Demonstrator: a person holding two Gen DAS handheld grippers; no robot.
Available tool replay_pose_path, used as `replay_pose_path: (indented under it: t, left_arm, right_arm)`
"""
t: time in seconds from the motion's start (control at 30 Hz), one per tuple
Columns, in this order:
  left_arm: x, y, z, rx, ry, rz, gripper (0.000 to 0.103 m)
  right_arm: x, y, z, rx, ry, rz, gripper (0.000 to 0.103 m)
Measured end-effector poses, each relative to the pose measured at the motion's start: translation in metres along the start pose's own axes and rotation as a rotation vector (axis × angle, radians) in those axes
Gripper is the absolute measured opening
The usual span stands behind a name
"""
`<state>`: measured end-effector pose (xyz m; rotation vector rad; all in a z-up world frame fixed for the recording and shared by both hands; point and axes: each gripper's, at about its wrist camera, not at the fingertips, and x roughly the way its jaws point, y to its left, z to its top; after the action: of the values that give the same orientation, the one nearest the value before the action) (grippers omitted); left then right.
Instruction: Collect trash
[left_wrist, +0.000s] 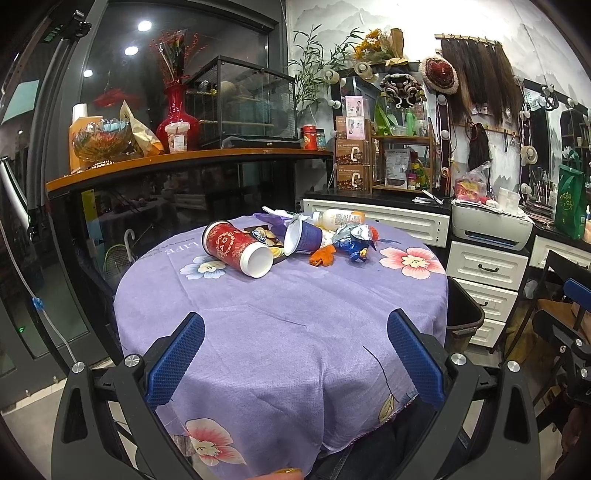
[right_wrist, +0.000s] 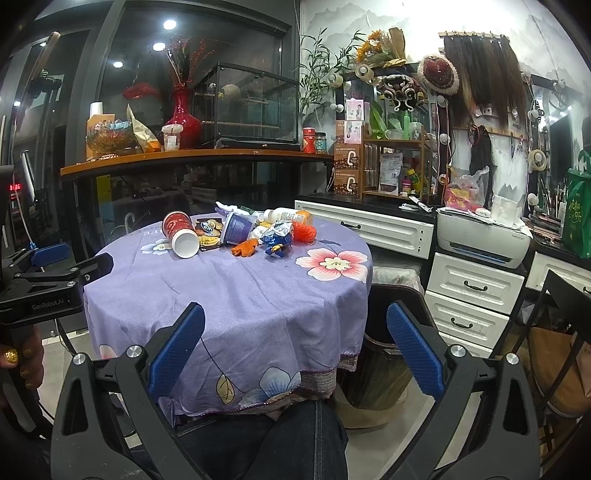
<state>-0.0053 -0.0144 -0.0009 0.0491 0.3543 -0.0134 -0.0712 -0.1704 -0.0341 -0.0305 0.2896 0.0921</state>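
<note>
Reaching for the heap is the risky part, since both sets of tongs hang well short of it. The left tongs (left_wrist: 295, 354) stand wide apart with nothing between them, over the near half of the counter (left_wrist: 280, 314); the right tongs (right_wrist: 295, 347) are just as wide apart and empty, held over the counter's near edge with the dark bin (right_wrist: 388, 332) showing behind the right-hand finger.

All the trash lies bunched at the far side of the purple flowered cloth: a red cup (left_wrist: 236, 249) on its side with its open mouth toward the camera, a blue cup (left_wrist: 303, 236) tipped over just beside it, a white bottle (left_wrist: 338, 218) lying behind, a crumpled blue and silver wrapper (left_wrist: 352, 240), an orange scrap (left_wrist: 323, 255) and some snack bits between the two cups.

My worry is the red cup: it is round and lying flat (so a nudge from one finger could roll it toward the left edge and off). Pinching it across the open rim might crush it or let it squirt out. The pieces touch one another, so lifting one may drag a neighbour or scatter the small bits. The cloth looks loose, and a finger catching it could pull the whole heap. The bin sits low beside the counter, so a light wrapper could miss it
</note>
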Motion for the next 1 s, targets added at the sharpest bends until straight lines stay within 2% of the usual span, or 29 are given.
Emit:
replay_pose_path:
  t: [1.0]
  left_arm:
    - [0.0052,-0.0062,-0.0046,0.013,0.006,-0.013,0.098]
  right_arm:
    - [0.0001,-0.0037,0.0023,0.006,0.010,-0.004,0.097]
